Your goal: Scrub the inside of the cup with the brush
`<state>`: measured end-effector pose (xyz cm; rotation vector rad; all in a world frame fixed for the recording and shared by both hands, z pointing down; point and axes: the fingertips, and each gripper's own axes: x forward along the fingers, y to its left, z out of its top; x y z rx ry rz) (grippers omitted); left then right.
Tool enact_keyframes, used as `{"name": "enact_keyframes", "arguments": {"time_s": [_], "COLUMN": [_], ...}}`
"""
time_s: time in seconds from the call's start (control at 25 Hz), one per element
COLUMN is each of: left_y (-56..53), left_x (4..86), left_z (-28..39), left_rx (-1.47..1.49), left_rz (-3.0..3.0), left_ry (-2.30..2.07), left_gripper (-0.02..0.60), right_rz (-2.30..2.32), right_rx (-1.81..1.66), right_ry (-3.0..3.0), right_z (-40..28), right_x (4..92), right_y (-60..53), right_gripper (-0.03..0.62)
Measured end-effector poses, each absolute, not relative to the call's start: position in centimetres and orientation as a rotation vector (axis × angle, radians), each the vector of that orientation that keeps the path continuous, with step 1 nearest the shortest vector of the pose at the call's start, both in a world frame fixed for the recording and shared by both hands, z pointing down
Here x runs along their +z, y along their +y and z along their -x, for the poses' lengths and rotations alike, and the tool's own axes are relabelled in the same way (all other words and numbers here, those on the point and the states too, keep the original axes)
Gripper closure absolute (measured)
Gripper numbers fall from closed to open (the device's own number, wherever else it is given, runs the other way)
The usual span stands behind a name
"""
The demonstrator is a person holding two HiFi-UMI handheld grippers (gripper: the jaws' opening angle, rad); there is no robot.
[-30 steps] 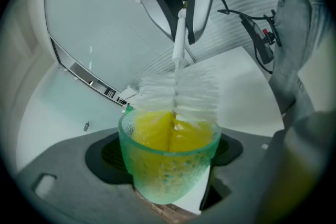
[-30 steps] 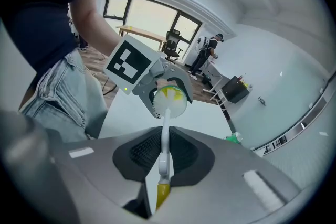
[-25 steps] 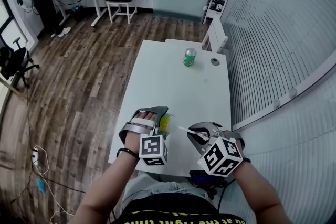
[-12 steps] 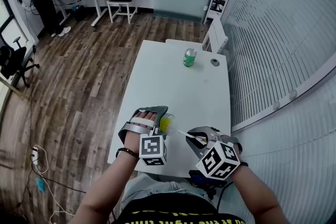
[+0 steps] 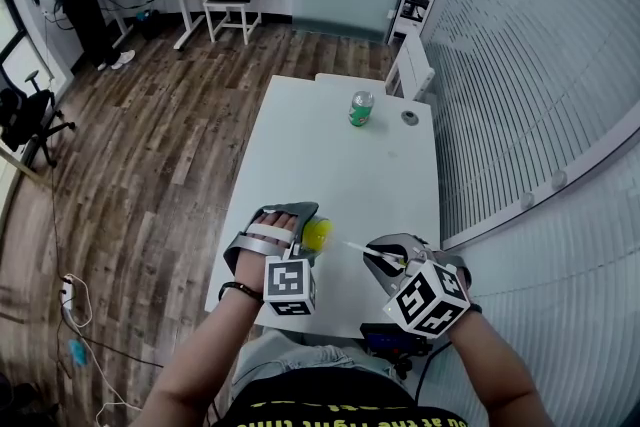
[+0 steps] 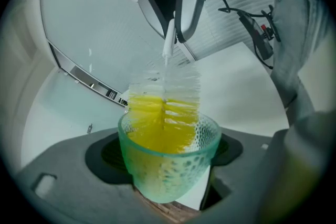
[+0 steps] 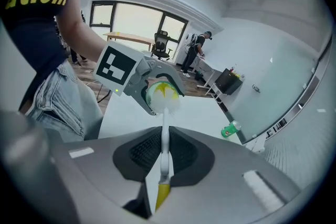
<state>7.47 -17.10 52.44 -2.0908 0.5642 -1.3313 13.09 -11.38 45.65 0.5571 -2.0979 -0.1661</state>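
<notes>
Cup clamped in left gripper, mouth toward right gripper, whose fingers pinch brush, bristles inside

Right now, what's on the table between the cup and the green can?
Nothing: the head view shows only bare white table between the cup and the can.

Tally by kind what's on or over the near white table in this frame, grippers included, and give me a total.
cup: 1
brush: 1
green drink can: 1
small round grey object: 1
grippers: 2, the left gripper and the right gripper
Total: 6
</notes>
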Motion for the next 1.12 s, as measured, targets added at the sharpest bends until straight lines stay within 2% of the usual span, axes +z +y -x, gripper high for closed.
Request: {"name": "enact_keyframes", "arguments": {"time_s": [0.48,1.12], "left_y": [-17.8,-17.9], "left_x": [52.4,52.0], "left_z": [-5.9,-5.5], "left_rx": [-1.346,-1.343], "left_rz": [2.093,2.079], "left_ry": [0.598,0.602], "left_gripper": [0.173,0.173], "right_rz": [-0.534,-0.569], "right_rx": [-0.169,-0.082], "right_ry": [-2.123,-2.109], "right_z": [-11.9,-14.1], "right_x": [45.4,46.4], "right_y": [-9.8,-9.6], "right_gripper": [0.55,0.551]}}
